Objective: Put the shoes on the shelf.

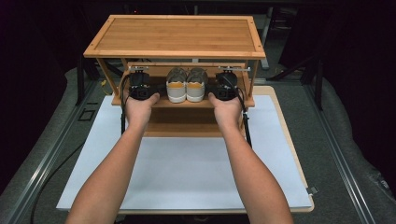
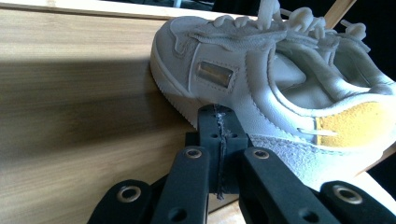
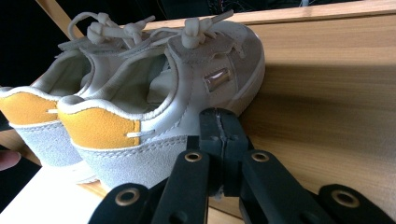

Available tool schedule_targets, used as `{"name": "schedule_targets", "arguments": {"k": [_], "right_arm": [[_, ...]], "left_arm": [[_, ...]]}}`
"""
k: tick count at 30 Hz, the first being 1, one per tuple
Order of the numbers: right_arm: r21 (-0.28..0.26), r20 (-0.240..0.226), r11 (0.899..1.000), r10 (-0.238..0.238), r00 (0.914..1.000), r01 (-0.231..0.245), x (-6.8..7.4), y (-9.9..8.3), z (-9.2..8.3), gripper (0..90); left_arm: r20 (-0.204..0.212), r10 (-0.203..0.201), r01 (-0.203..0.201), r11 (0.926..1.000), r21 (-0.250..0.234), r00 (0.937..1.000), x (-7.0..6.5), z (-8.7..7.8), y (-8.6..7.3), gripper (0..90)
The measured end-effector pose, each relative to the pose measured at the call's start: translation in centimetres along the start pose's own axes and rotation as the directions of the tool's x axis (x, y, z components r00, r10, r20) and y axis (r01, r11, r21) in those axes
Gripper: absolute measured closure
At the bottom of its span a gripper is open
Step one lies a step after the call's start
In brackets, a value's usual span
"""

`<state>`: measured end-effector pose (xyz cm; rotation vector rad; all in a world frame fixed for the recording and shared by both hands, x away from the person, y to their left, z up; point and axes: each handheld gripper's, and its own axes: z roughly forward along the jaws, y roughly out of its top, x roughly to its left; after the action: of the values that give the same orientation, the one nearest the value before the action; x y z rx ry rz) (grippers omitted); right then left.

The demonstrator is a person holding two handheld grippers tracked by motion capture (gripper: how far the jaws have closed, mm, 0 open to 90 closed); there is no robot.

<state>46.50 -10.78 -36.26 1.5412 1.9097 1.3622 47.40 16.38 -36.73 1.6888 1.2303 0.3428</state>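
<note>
Both grippers, left gripper (image 1: 140, 88) and right gripper (image 1: 225, 87), flank the sneakers (image 1: 187, 85), jaws clenched empty; looks like squeezing the pair together, next needs gentle inward push.

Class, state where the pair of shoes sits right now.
In the high view, the pair of shoes sits mid-shelf on the wooden rack, between the left claw and right claw.

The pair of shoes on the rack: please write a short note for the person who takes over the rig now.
Left gripper: jaws shut, holding nothing, tip at the side of the left shoe.
Right gripper: jaws shut, holding nothing, tip at the side of the right shoe.
The pair of shoes stands side by side on the middle shelf of the wooden rack, heels toward the person, one gripper on each outer side.
Done: both grippers brought beside the pair.
Left: probably to press in and move the pair.
</note>
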Motion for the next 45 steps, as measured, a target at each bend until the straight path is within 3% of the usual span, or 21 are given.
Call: {"name": "schedule_targets", "arguments": {"k": [4, 6, 10, 15, 18, 21, 26, 29, 32, 36, 37, 39, 45], "right_arm": [[0.01, -0.005, 1.0, -0.003, 1.0, 0.003, -0.1, 0.2, 0.3, 90.0], [0.0, 0.005, 1.0, 0.002, 1.0, -0.002, -0.1, 0.3, 0.6, 90.0], [-0.003, 0.0, 1.0, 0.015, 0.9999, -0.015, -0.4, 0.3, 0.9, 90.0], [0.012, -0.01, 1.0, 0.023, 0.9997, -0.023, -0.5, 0.5, 1.1, 90.0], [-0.013, 0.02, 1.0, 0.023, 0.9995, -0.022, -0.2, 0.4, 1.4, 90.0], [-0.011, 0.025, 1.0, 0.02, 0.9995, -0.02, -0.2, 0.5, 1.4, 90.0], [0.004, 0.015, 1.0, 0.015, 0.9998, -0.015, -0.3, 0.6, 1.4, 90.0], [-0.009, 0.024, 1.0, 0.02, 0.9995, -0.019, -0.2, 0.5, 1.4, 90.0], [-0.019, 0.021, 1.0, 0.019, 0.9996, -0.019, -0.2, 0.4, 1.4, 90.0], [-0.009, 0.002, 1.0, 0.014, 0.9999, -0.014, -0.2, 0.5, 0.9, 90.0], [-0.021, 0.02, 1.0, 0.013, 0.9997, -0.012, -0.1, 0.4, 0.9, 90.0], [-0.027, 0.018, 1.0, 0.003, 0.9998, -0.003, 0.1, 0.2, 0.7, 90.0], [-0.039, 0.009, 0.999, -0.006, 0.9999, 0.007, 0.5, 0.1, 0.0, 90.0]], "left_arm": [[-0.004, -0.002, 0.002, 1.0, 0.005, 1.0, 0.3, 0.3, 0.3, 90.0], [-0.002, 0.016, -0.016, 0.9996, 0.021, 0.9999, 0.5, 0.5, 0.5, 90.0], [-0.003, -0.022, 0.022, 0.9997, -0.008, 0.9997, 0.6, 0.8, 0.5, 90.0], [-0.013, -0.014, 0.014, 0.9999, -0.004, 0.9998, 0.7, 1.1, 0.6, 90.0], [-0.02, -0.019, 0.019, 0.9998, -0.01, 0.9996, 0.7, 1.2, 0.5, 90.0], [-0.017, -0.037, 0.037, 0.9992, -0.014, 0.9992, 0.8, 1.4, 0.6, 90.0], [-0.005, -0.03, 0.03, 0.9995, -0.015, 0.9995, 1.0, 1.4, 0.6, 90.0], [-0.021, -0.048, 0.048, 0.9986, -0.021, 0.9986, 0.8, 1.4, 0.5, 90.0], [-0.025, -0.036, 0.035, 0.9991, -0.025, 0.999, 0.5, 1.1, 0.6, 90.0], [-0.011, -0.029, 0.029, 0.9991, -0.033, 0.9995, 0.5, 0.5, 0.6, 90.0], [-0.01, -0.023, 0.023, 0.999, -0.037, 0.9997, 0.5, 0.4, 0.6, 90.0], [0.015, -0.012, 0.013, 0.9991, -0.041, 0.9998, 0.5, -0.1, 0.4, 90.0], [0.036, -0.017, 0.019, 0.9986, -0.05, 0.9992, 0.3, -0.8, -0.2, 90.0]]}}
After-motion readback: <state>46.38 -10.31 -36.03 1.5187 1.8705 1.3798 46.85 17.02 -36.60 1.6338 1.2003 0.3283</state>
